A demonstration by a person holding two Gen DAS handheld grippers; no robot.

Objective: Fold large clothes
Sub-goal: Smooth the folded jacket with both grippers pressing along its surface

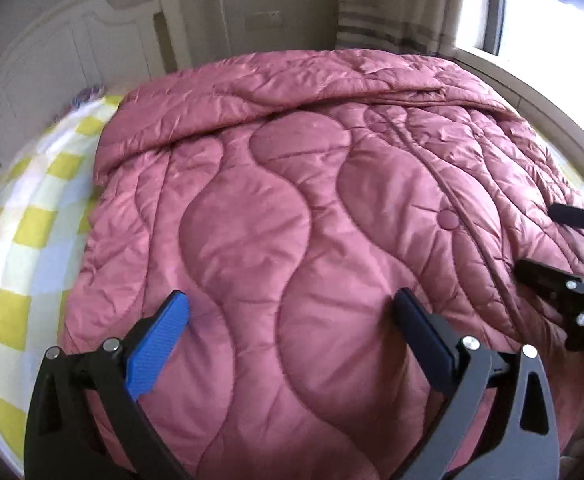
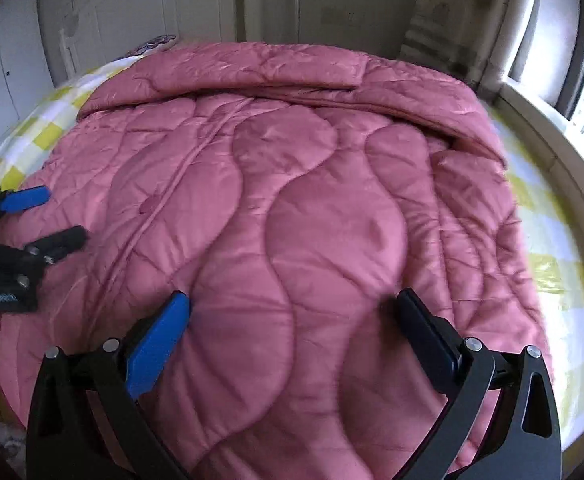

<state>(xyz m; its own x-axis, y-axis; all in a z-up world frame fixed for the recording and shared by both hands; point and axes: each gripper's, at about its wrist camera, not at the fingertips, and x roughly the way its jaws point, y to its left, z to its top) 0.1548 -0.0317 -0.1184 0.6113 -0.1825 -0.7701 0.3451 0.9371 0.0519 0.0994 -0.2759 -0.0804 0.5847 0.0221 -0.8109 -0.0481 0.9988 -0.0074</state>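
A large pink quilted coat [image 1: 292,208] lies spread over the bed, with a snap button [image 1: 449,220] beside its front seam. Its far part is folded back toward me as a thick band [image 1: 311,92]. My left gripper [image 1: 292,312] hovers open just above the near half of the coat, nothing between its blue pads. In the right wrist view the same coat [image 2: 292,208] fills the frame and my right gripper [image 2: 293,312] is open over it, holding nothing. Each gripper shows in the other's view: the right gripper [image 1: 539,240] at the right edge, the left gripper [image 2: 64,216] at the left edge.
A yellow-and-white checked sheet [image 1: 24,240] covers the bed on both sides of the coat [image 2: 551,248]. A white headboard [image 1: 52,60] and wall stand behind. A window with a sill [image 2: 551,92] runs along the right. A patterned pillow [image 2: 156,42] peeks out at the head.
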